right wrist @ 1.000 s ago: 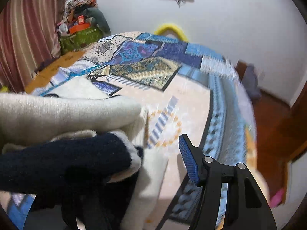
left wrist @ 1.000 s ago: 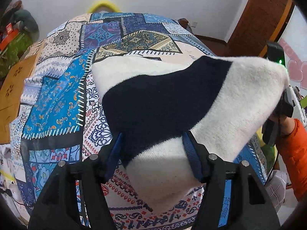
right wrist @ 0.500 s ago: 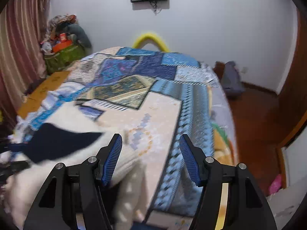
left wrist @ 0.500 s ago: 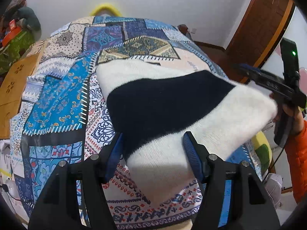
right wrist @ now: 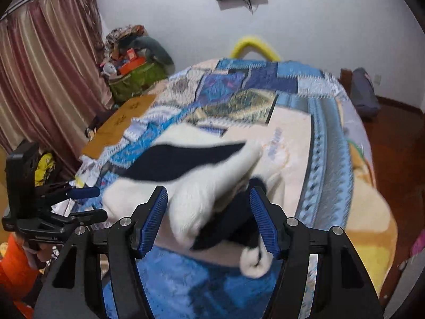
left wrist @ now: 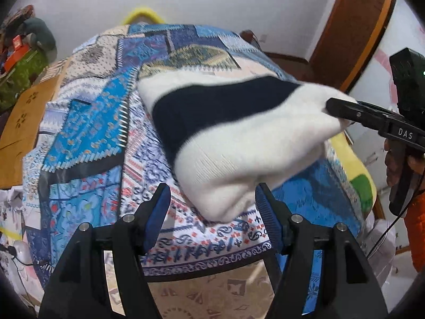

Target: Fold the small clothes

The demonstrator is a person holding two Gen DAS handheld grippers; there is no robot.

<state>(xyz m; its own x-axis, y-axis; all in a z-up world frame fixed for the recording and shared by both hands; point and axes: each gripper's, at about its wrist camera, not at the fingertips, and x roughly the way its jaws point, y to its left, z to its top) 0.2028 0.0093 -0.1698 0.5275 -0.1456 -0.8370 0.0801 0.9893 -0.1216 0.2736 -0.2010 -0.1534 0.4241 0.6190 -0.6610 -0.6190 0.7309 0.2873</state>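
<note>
A white knit garment with a wide navy band (left wrist: pixel 233 130) lies folded on the patchwork bedspread (left wrist: pixel 87 122). My left gripper (left wrist: pixel 212 204) is open, its blue pads either side of the garment's near white edge without gripping it. My right gripper (right wrist: pixel 208 215) is open too, with the garment's folded white and navy end (right wrist: pixel 212 191) lying between its pads. In the left wrist view the right gripper's black fingers (left wrist: pixel 345 106) sit against the garment's right side. In the right wrist view the left gripper (right wrist: pixel 85 202) shows at the garment's left end.
The bed's near edge (left wrist: pixel 212 271) runs just in front of the garment. A wooden board (right wrist: pixel 119 122) lies beside the bed on the left, with a pile of bags (right wrist: pixel 132 71) and a curtain (right wrist: pixel 47 74) beyond. A wooden door (left wrist: pixel 353 26) stands at the right.
Both grippers have let go of the garment and opened. It dropped from being held up and now lies folded on the bedspread. Both grippers have pulled back toward the near edge.
</note>
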